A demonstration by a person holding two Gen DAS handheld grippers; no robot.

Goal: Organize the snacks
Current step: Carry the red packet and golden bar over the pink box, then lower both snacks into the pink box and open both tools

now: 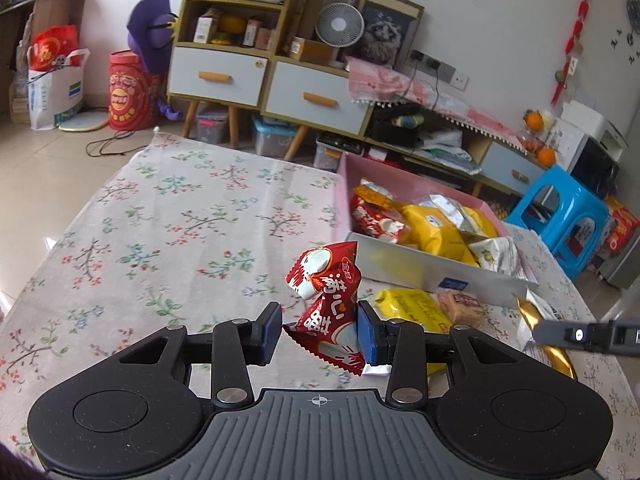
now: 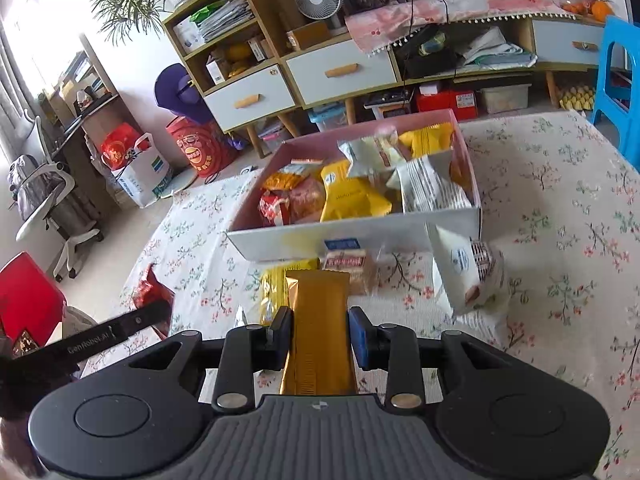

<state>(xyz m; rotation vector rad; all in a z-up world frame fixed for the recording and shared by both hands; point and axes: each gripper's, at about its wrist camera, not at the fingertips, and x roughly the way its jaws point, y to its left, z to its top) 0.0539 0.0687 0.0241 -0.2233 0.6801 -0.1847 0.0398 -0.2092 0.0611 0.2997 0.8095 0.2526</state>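
Note:
My left gripper (image 1: 320, 330) is shut on a red and white snack packet (image 1: 328, 300), held upright above the floral tablecloth. My right gripper (image 2: 320, 336) is shut on a gold snack packet (image 2: 318, 320); it also shows at the right of the left wrist view (image 1: 548, 344). A pink box (image 2: 352, 236) full of snack packets stands ahead of both grippers; in the left wrist view the box (image 1: 404, 268) is ahead and to the right. A yellow packet (image 1: 408, 304), a small biscuit pack (image 2: 350, 264) and a white packet (image 2: 460, 268) lie on the cloth in front of the box.
The table has a floral cloth (image 1: 180, 220). Beyond it stand a shelf unit with drawers (image 1: 224, 72), a fan (image 1: 338, 26), a blue stool (image 1: 560, 216) to the right and a red chair (image 2: 28, 300) to the left.

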